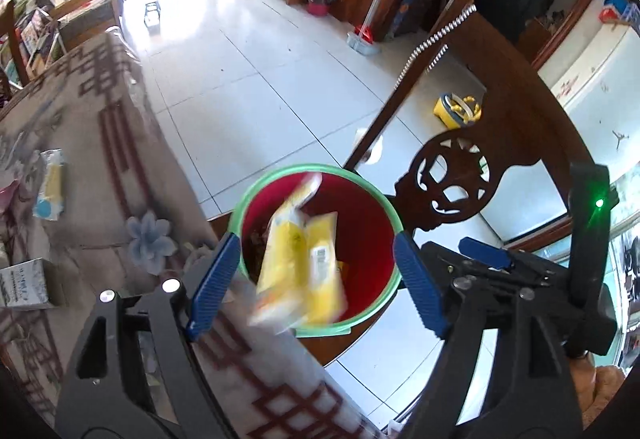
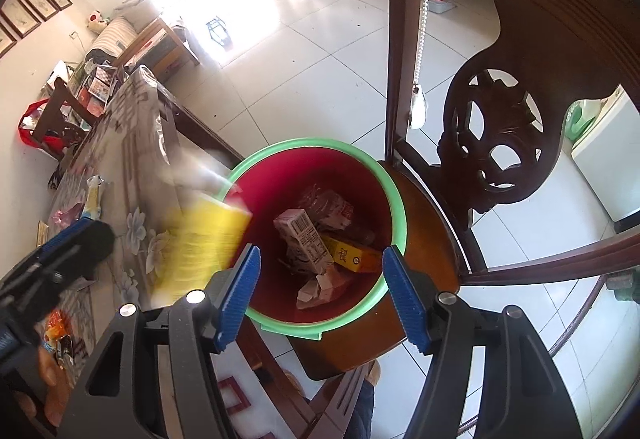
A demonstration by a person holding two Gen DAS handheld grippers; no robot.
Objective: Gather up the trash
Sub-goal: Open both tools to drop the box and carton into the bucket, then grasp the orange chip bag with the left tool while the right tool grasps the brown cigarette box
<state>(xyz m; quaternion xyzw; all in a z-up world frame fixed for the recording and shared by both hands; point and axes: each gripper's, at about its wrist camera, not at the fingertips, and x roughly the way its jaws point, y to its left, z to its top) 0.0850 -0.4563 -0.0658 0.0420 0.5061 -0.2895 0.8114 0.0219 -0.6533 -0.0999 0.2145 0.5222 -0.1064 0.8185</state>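
Observation:
A red bin with a green rim (image 1: 276, 175) (image 2: 396, 195) stands on a wooden chair seat beside the table. A yellow wrapper (image 1: 300, 259) (image 2: 204, 239) is blurred in mid-air over the bin's near rim, touching neither gripper. My left gripper (image 1: 316, 279) is open, its blue fingers either side of the bin. My right gripper (image 2: 320, 295) is open and empty above the bin. Inside the bin lie a pink carton (image 2: 304, 239), an orange box (image 2: 356, 259) and crumpled wrappers. The right gripper also shows in the left wrist view (image 1: 484, 255).
The table with a patterned cloth (image 1: 100, 159) (image 2: 132, 143) lies to the left, with a blue-yellow packet (image 1: 50, 185), a white box (image 1: 24, 283) and snack wrappers (image 2: 56, 335). The carved chair back (image 1: 452, 191) (image 2: 492, 143) rises right of the bin. Tiled floor lies beyond.

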